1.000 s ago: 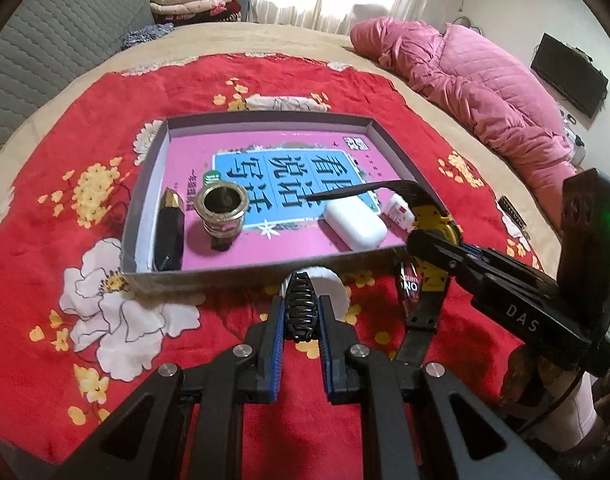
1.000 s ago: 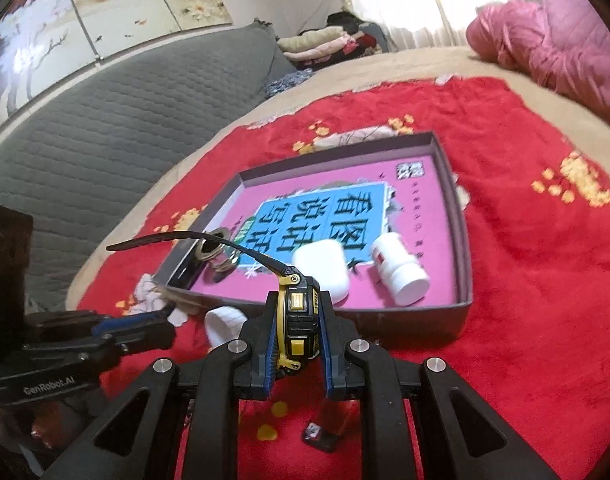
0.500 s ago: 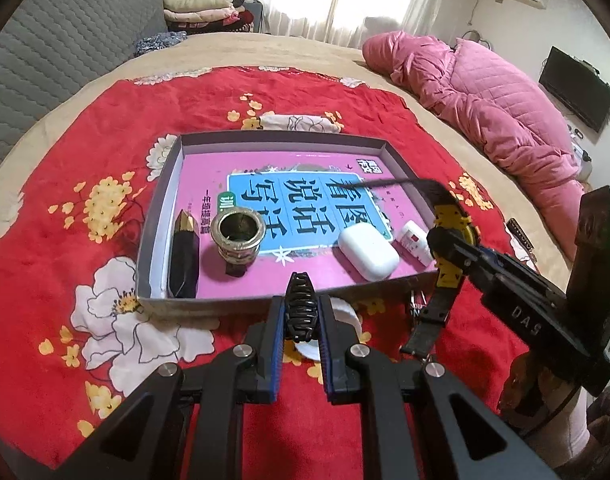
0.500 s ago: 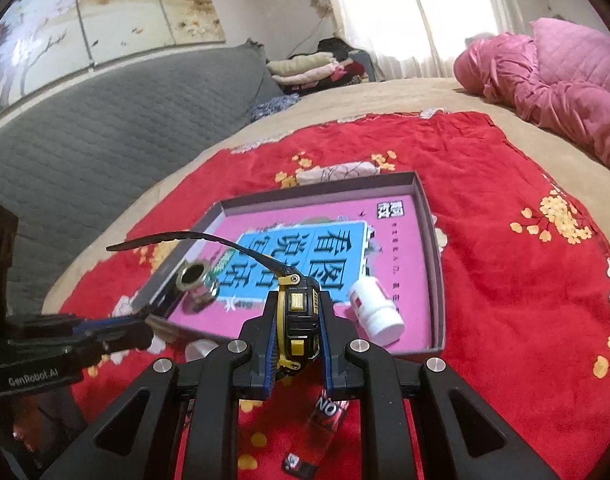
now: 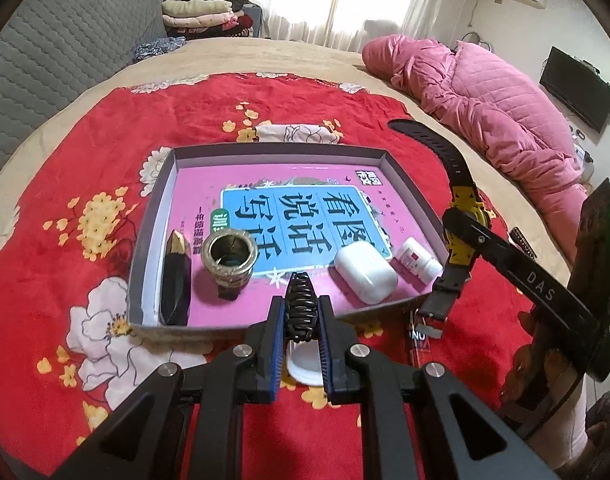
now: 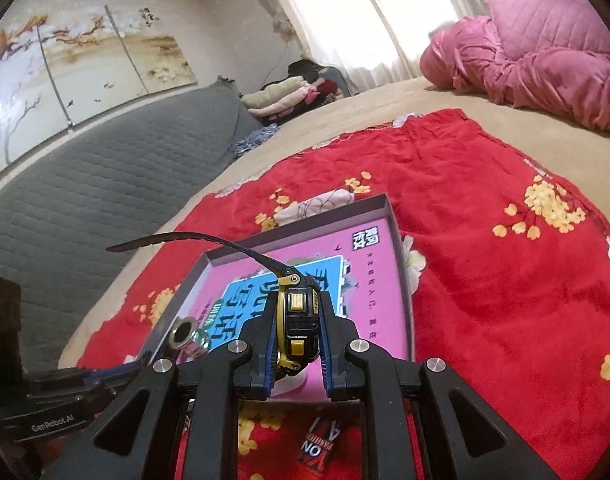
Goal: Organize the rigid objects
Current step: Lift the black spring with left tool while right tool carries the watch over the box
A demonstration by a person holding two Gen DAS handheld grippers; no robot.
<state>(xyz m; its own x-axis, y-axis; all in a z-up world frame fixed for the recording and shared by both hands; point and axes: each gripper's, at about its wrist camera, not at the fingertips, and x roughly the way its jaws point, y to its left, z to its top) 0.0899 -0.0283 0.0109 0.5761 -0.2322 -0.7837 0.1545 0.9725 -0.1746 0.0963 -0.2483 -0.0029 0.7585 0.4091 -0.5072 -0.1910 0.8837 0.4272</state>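
I count one tray [image 5: 401, 168] holding four things: one black-and-gold lipstick [image 5: 176, 276], one brass ring-shaped cup [image 5: 229, 258], one white earbud case [image 5: 366, 272] and one small white bottle [image 5: 419, 260]. Between my fingers: one black hair claw [image 5: 301, 304], one yellow-and-black watch [image 6: 297, 320]. One white lid [image 5: 305, 364] and one "NO" packet [image 6: 321, 438] lie on one red blanket [image 5: 85, 152].

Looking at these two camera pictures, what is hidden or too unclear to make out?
- Flat white round object on the red blanket: left wrist view, mostly behind the left claw and its ribbed black hair clip.
- Yellow-and-black wristwatch face: right wrist view, edge-on in the right claw.
- Small white bottle label: too small to read.
- Red packet: cut off by claw arms.
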